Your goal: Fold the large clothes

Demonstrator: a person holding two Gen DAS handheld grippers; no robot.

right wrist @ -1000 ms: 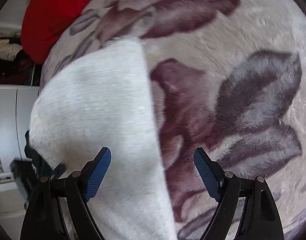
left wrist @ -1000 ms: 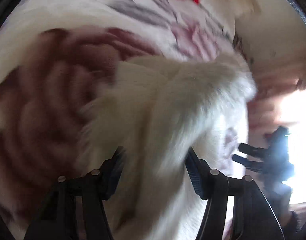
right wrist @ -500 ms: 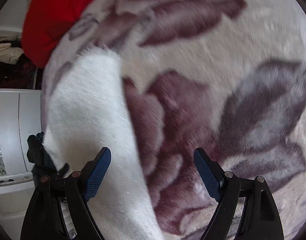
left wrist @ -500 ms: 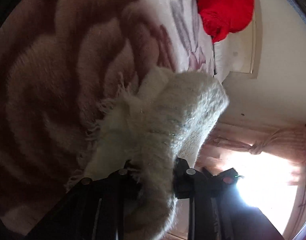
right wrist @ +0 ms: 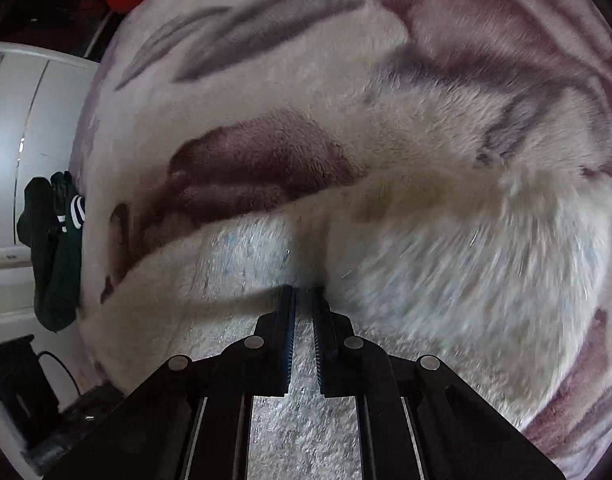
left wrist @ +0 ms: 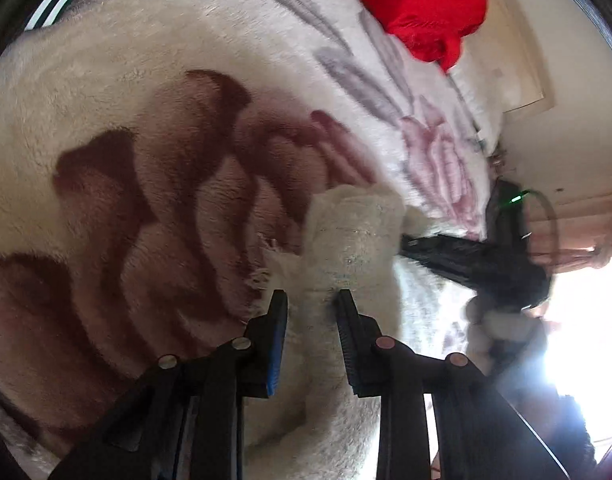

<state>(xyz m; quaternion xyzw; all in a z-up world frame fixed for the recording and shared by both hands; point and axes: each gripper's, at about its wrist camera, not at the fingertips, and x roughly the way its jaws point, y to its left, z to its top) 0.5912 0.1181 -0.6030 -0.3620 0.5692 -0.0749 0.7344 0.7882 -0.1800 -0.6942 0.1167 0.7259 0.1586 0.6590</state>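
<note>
Fluffy white fuzzy garment (left wrist: 353, 240) lies on the soft cream blanket with dark red flowers (left wrist: 154, 184). Left gripper (left wrist: 310, 300) pinches a bunched fold of it. Right gripper (right wrist: 304, 294) is squeezed tight on its edge.

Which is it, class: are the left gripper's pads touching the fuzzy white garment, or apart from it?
Touching. The left wrist view shows the left gripper pinching a bunched fold of the white garment between its pads.
</note>
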